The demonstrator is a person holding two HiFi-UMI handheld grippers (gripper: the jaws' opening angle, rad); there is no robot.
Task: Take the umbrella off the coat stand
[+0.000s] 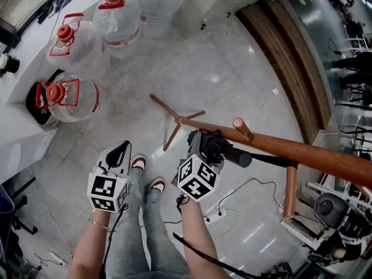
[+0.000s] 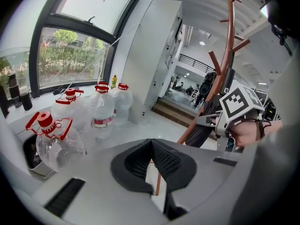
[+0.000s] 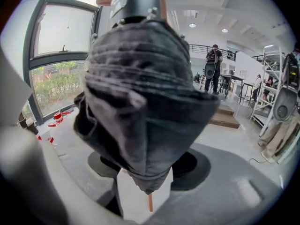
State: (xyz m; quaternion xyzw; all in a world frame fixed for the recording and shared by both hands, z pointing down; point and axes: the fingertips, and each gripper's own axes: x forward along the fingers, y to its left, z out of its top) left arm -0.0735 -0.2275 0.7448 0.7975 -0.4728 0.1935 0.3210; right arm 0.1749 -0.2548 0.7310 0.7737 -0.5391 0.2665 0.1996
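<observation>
The wooden coat stand (image 1: 273, 146) runs from its feet on the floor towards the right in the head view, with pegs sticking off it. A black folded umbrella (image 1: 220, 148) hangs against the pole. My right gripper (image 1: 203, 141) is at the umbrella's cloth end. In the right gripper view the umbrella (image 3: 145, 93) fills the picture and hangs between the jaws of the right gripper (image 3: 147, 168), which stand wide on either side of its narrow end. My left gripper (image 1: 120, 151) hovers to the left, apart from the stand. Its jaws are shut and empty, seen in its own view as the left gripper (image 2: 151, 146).
Several large water jugs (image 1: 70, 95) with red handles stand along the white counter (image 1: 17, 127) at the left. Cables (image 1: 232, 205) trail over the pale floor. A wooden step (image 1: 285, 57) runs at the right. A person (image 3: 213, 64) and a shelf rack (image 3: 276, 93) are far behind.
</observation>
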